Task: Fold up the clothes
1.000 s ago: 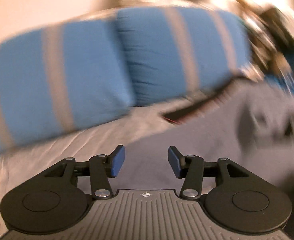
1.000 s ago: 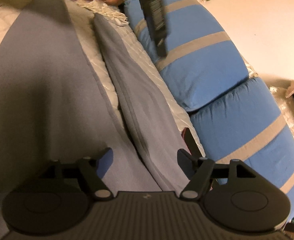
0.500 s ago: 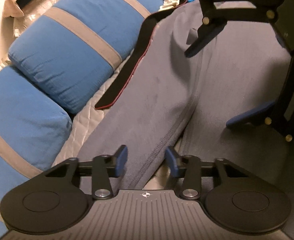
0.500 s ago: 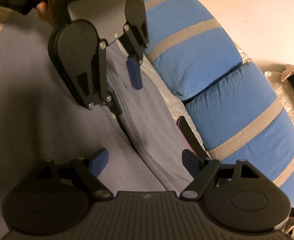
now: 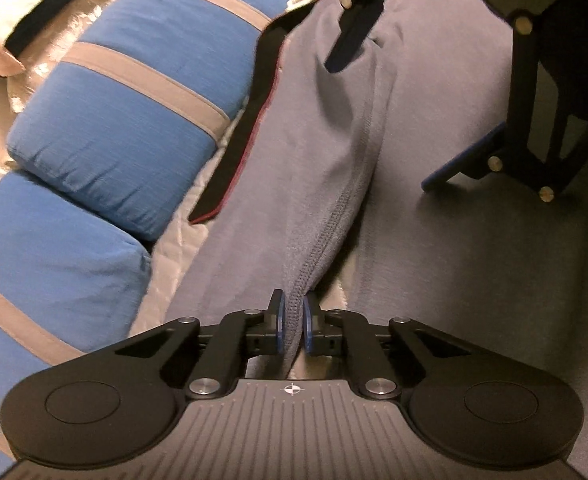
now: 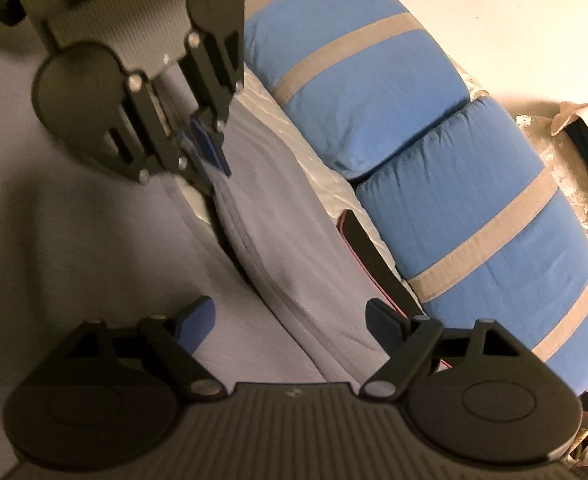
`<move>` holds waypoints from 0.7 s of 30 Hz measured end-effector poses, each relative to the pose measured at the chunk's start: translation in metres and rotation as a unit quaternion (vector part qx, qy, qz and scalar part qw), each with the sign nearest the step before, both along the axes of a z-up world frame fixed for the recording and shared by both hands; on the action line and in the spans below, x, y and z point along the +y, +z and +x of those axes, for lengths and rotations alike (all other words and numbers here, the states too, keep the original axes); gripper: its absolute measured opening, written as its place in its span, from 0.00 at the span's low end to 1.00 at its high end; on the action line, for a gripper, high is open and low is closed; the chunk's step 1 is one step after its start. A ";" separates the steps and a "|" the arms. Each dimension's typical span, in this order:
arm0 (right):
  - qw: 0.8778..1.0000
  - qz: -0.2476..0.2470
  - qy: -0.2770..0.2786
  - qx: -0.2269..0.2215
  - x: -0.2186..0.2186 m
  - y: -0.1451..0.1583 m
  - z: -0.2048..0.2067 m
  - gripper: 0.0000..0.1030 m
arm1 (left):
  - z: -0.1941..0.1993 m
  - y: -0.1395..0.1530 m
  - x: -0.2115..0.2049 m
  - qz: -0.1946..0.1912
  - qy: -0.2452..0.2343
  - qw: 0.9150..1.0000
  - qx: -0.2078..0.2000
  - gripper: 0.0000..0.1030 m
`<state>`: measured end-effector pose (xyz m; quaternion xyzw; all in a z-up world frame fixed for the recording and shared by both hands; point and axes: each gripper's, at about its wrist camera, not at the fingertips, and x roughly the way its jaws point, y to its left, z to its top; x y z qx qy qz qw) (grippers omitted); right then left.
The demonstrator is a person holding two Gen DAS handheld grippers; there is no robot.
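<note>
A grey fleece garment [image 5: 305,152] lies spread on a quilted bed; it also shows in the right wrist view [image 6: 294,248]. My left gripper [image 5: 292,324] is shut on the stitched edge of a long grey sleeve or leg and lifts it slightly. It appears in the right wrist view [image 6: 204,150] at the far end of that strip. My right gripper [image 6: 290,320] is open and hovers over the near end of the same strip, with nothing between its jaws. It shows in the left wrist view [image 5: 393,120] at the top right.
Two blue pillows with grey stripes [image 5: 134,120] lie along the bed's side, also in the right wrist view [image 6: 453,200]. A black strap with a red edge [image 5: 246,136] lies between the pillows and the garment. White quilted bedding [image 6: 294,128] shows beside the strip.
My left gripper has closed on the garment's stitched edge, which was between its open fingers half a second ago. The right gripper has stayed open and shifted slightly.
</note>
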<state>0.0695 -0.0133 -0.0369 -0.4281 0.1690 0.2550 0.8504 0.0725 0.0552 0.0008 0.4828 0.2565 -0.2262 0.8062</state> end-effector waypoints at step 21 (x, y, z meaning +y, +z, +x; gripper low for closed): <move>0.994 0.074 -0.082 0.005 -0.023 0.021 0.043 0.84 | 0.002 0.022 -0.001 -0.024 0.063 0.987 -0.147 0.07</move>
